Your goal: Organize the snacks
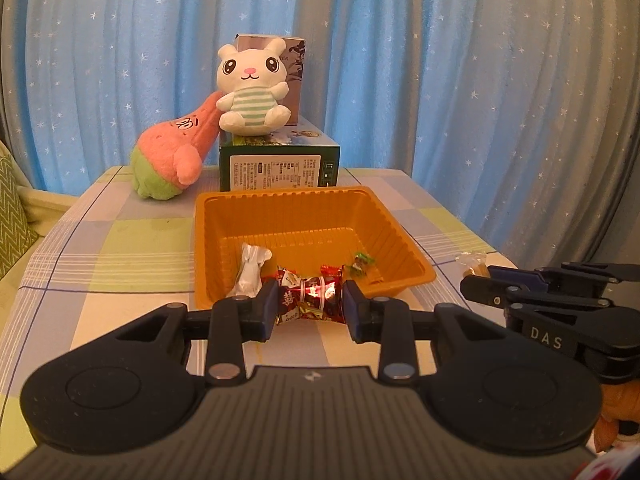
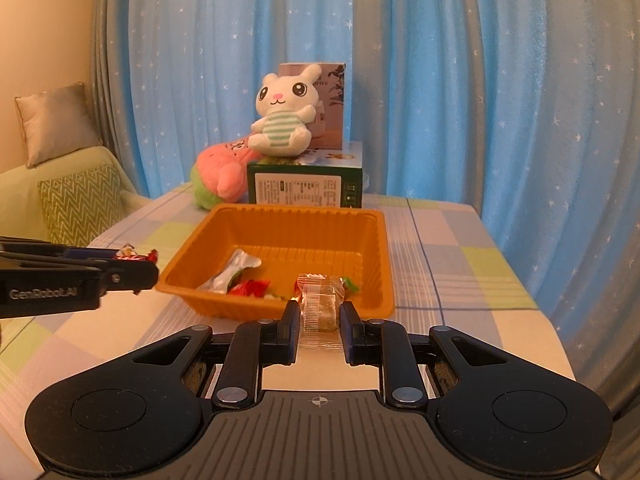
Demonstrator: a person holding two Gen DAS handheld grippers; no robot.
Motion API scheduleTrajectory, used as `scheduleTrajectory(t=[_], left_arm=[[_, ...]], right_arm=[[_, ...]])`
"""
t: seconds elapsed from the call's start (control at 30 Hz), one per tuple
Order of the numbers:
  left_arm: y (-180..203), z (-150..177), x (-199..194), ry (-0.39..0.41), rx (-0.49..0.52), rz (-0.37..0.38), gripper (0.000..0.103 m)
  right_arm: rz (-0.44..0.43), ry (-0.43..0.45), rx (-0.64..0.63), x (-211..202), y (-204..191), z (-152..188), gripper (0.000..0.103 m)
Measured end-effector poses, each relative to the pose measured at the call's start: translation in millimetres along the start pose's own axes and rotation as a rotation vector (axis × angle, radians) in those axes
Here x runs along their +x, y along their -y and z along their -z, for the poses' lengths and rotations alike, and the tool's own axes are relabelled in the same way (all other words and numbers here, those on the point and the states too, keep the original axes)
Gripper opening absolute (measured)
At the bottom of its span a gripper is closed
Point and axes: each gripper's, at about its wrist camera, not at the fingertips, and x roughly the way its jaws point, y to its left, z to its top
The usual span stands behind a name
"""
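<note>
An orange plastic tray (image 1: 296, 216) sits mid-table; it also shows in the right wrist view (image 2: 280, 224). Inside lie a silver-white packet (image 1: 250, 270), a small green-wrapped sweet (image 1: 360, 262) and a red wrapper (image 2: 250, 288). My left gripper (image 1: 310, 308) is shut on a red foil candy (image 1: 310, 294), held at the tray's near edge. My right gripper (image 2: 320, 316) is shut on a clear-wrapped brown snack (image 2: 320, 304), just short of the tray's near right rim. The left gripper's tip with the red candy (image 2: 134, 256) shows left of the tray in the right wrist view.
Behind the tray stand a green box (image 1: 280, 164), a taller box (image 1: 296, 80), a white rabbit plush (image 1: 252, 88) and a pink-green plush (image 1: 172, 160). The checked tablecloth (image 1: 120, 248) covers the table. Blue curtains hang behind; a sofa with cushions (image 2: 80, 200) is at the left.
</note>
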Motion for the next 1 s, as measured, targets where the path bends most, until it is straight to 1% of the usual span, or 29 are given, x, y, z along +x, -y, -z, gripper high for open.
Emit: scheduleTrajectory(t=[0.4, 0.6, 0.8, 1.0], left_arm=[[-20.3, -16.3, 53.7, -0.012, -0.06, -0.006, 0.031], [-24.5, -19.7, 73.9, -0.025, -0.048, -0.025, 0.031], [-31.6, -24.7, 89.9, -0.033, -0.065, -0.035, 0.031], [-33.9, -27.2, 105.8, -0.039, -0.042, -0.056, 0.031]], right_arm=[[-0.024, -0.037, 0.06, 55.4, 20.0, -23.3, 0.021], [-0.035, -0.06, 0.096, 79.4, 27.0, -30.1, 0.021], [-0.039, -0.074, 0.105, 98.6, 28.5, -36.0, 0.021], [-0.035, -0.086, 0.116, 117.3, 31.1, -39.0, 0.021]])
